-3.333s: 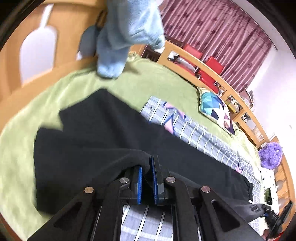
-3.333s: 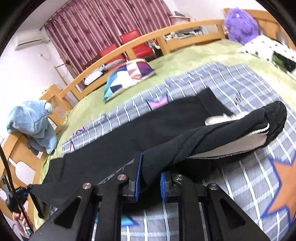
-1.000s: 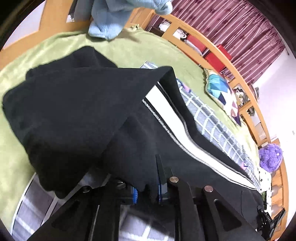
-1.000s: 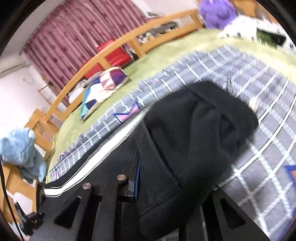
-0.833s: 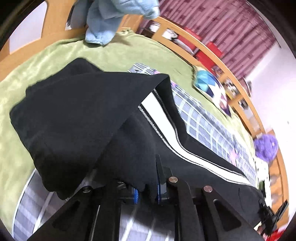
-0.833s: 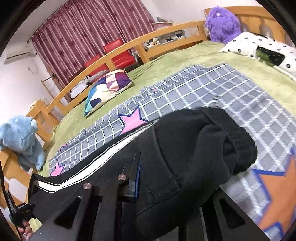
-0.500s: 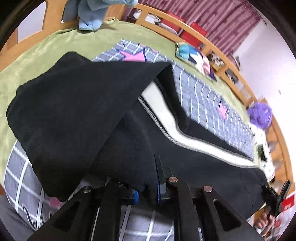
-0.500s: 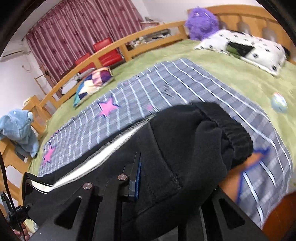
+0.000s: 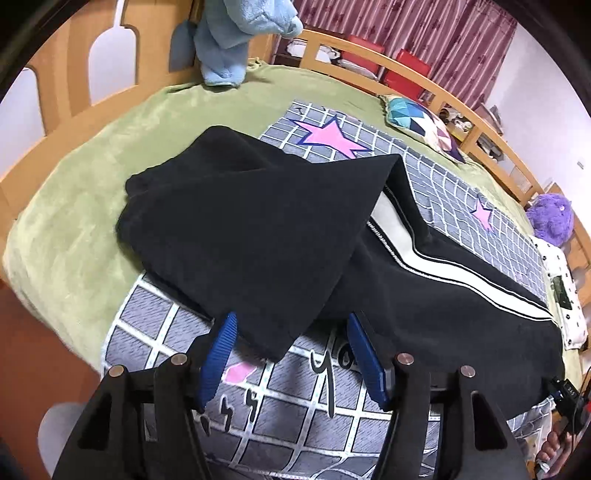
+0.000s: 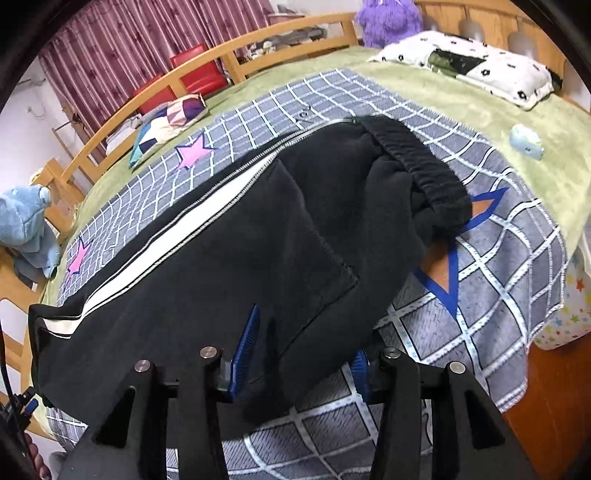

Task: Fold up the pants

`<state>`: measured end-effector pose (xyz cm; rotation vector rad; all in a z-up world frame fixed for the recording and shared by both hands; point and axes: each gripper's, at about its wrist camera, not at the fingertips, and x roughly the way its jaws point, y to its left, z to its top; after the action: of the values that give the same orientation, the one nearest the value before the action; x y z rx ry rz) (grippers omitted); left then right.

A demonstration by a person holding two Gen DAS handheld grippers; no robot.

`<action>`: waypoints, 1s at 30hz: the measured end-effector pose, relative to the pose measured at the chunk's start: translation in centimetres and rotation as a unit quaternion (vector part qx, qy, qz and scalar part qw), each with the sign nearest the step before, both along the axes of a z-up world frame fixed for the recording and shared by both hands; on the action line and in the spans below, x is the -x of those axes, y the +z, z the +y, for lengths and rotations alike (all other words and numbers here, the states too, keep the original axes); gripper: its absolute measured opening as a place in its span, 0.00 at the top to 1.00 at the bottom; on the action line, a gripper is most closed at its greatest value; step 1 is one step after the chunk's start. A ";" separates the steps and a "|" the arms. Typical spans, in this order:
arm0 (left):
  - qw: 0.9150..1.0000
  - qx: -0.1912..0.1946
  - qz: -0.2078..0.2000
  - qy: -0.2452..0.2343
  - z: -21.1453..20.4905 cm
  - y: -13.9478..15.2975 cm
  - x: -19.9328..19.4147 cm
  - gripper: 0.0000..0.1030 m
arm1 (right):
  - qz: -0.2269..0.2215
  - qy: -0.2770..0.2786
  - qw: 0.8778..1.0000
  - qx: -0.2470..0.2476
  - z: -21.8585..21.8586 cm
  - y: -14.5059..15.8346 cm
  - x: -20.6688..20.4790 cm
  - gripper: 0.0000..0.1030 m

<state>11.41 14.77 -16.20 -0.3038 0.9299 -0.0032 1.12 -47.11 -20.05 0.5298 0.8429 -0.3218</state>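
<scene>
Black pants (image 9: 258, 236) with a white side stripe lie folded lengthwise on a grey checked blanket (image 9: 295, 398) on the bed. In the left wrist view the leg ends rest as a doubled flap, its lower corner between the jaws. My left gripper (image 9: 291, 347) is opening, its blue pads (image 9: 218, 354) clear of the cloth. In the right wrist view the waistband end (image 10: 417, 162) lies bunched. My right gripper (image 10: 303, 350) is opening too; a fold of the pants (image 10: 258, 251) sits loose between its pads (image 10: 245, 339).
A green bedspread (image 9: 74, 177) covers the bed inside a wooden frame (image 9: 55, 81). A blue plush toy (image 9: 229, 33) sits at the foot, a purple plush (image 10: 388, 18) and spotted pillow (image 10: 461, 66) at the head. A patterned cushion (image 9: 421, 125) lies at the far side.
Both grippers dragged the pants toward the near edge of the bed, then their jaws spread apart and let the cloth go; the fabric now rests flat on the blanket.
</scene>
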 end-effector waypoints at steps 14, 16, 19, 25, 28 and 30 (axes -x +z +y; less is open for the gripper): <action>1.000 -0.026 -0.011 0.002 0.6 -0.9 -6.8 0.93 | -0.003 -0.056 0.998 0.005 -1.7 1.3 2.4 0.53; 0.999 -0.043 -0.026 0.020 1.4 0.5 -7.9 0.93 | -0.007 -0.061 0.998 -0.001 -2.5 1.5 2.5 0.51; 0.994 -0.086 -0.045 0.057 2.6 2.6 -10.1 0.93 | -0.010 -0.069 0.998 0.000 -3.4 1.8 2.2 0.49; 0.991 -0.090 -0.051 0.090 3.7 6.1 -14.5 0.93 | -0.030 -0.087 0.996 -0.013 -5.8 1.7 1.2 0.34; 0.988 -0.109 -0.044 0.105 2.8 6.8 -15.4 0.73 | -0.032 -0.105 0.993 -0.050 -7.7 0.2 0.2 0.33; 0.983 -0.125 -0.047 0.129 2.3 7.4 -15.5 0.32 | -0.033 -0.113 0.989 -0.088 -8.8 -1.0 -0.3 0.32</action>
<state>26.91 17.11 -8.81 -0.1873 0.7814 0.3327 1.42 -55.92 -21.04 0.8005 0.7512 -0.4372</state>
